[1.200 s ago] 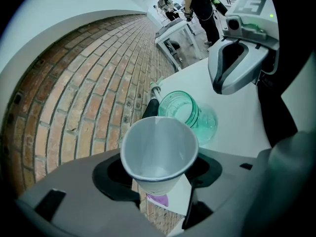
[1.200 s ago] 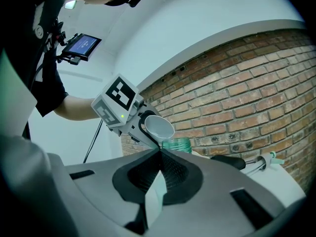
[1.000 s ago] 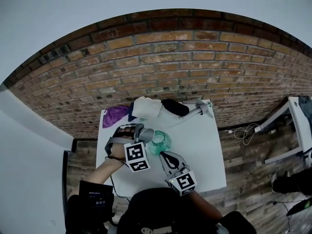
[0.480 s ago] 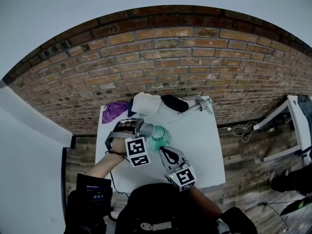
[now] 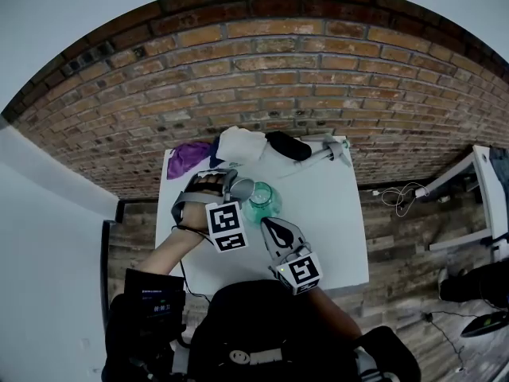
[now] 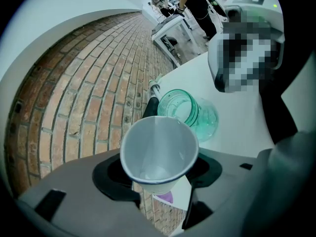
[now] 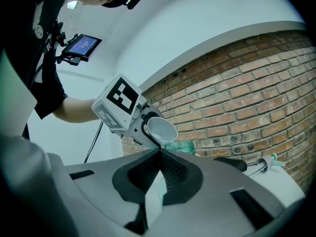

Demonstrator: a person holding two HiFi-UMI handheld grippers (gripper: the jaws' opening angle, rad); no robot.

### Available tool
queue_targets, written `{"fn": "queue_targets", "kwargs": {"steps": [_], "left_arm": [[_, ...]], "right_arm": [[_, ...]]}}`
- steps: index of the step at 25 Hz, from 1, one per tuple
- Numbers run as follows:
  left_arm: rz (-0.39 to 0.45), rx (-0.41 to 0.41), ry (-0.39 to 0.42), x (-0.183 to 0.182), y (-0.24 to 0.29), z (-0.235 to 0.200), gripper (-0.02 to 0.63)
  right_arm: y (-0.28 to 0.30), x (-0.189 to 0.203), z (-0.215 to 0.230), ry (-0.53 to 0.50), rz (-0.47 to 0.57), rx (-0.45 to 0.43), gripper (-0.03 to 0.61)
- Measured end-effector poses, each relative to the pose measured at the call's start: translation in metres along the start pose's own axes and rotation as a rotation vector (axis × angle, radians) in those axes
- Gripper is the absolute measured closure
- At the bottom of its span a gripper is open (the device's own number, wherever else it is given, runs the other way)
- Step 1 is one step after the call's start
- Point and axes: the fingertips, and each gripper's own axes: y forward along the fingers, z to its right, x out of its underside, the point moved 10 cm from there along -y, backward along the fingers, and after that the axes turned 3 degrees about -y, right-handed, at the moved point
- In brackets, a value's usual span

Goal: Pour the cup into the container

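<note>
My left gripper (image 5: 235, 190) is shut on a white paper cup (image 5: 243, 187), which tilts toward a green glass jar (image 5: 261, 202) standing on the white table (image 5: 334, 237). In the left gripper view the cup (image 6: 158, 154) sits between the jaws of the left gripper (image 6: 159, 177) with its mouth facing the camera; only a pale trace shows at its bottom. The jar (image 6: 186, 110) lies just beyond its rim. My right gripper (image 5: 267, 224) hangs shut and empty just in front of the jar. The right gripper view shows that gripper (image 7: 159, 154) with jaws together, and the cup (image 7: 162, 128) above the jar (image 7: 180, 147).
At the table's far edge lie a purple cloth (image 5: 187, 159), a white cloth (image 5: 239, 145), a black object (image 5: 288, 146) and a syringe-like tool (image 5: 328, 151). A brick wall (image 5: 302, 78) rises behind the table. A second white table (image 5: 485, 205) stands at the right.
The grippers, cup and jar hold their places; only the head view has shifted slightly.
</note>
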Motion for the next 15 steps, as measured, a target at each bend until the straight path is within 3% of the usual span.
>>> {"fn": "queue_targets", "kwargs": {"steps": [15], "left_arm": [[-0.002,-0.038,0.049,-0.0022,-0.0010,0.0009,0.333]], "right_arm": [[0.0006,-0.0007,-0.0016,0.001,0.000,0.004,0.578]]}}
